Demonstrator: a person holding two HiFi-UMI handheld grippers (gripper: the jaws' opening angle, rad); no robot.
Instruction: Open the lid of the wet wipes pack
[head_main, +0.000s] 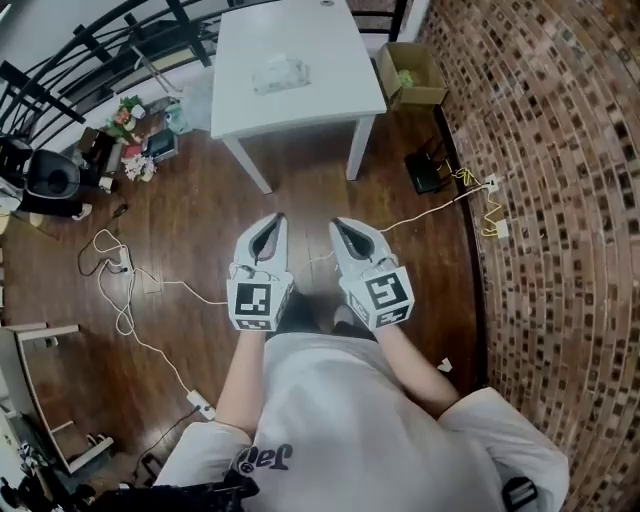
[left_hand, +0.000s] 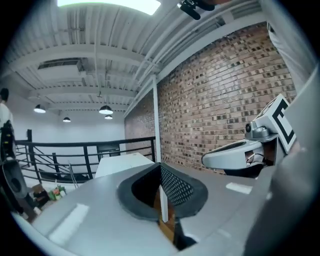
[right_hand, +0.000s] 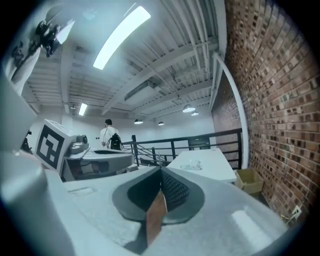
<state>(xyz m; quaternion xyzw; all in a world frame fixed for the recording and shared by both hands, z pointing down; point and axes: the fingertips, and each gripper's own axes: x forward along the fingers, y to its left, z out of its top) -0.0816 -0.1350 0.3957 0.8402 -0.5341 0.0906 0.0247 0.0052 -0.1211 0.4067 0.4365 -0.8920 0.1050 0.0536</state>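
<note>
The wet wipes pack (head_main: 280, 74) lies flat near the middle of a white table (head_main: 240, 110) at the top of the head view; it also shows as a small pale shape, the pack (right_hand: 194, 163), in the right gripper view. My left gripper (head_main: 277, 219) and right gripper (head_main: 336, 224) are held side by side in front of my body over the wooden floor, well short of the table. Both point toward it, jaws closed together with nothing between them. The left gripper view shows the table (left_hand: 125, 162) ahead and the right gripper (left_hand: 235, 152) beside it.
An open cardboard box (head_main: 410, 75) stands on the floor right of the table by the brick wall (head_main: 560, 200). Cables (head_main: 130, 300) trail over the floor at left. A black railing (head_main: 90, 40) and clutter (head_main: 130, 140) lie at the upper left. A person (right_hand: 108, 134) stands far off.
</note>
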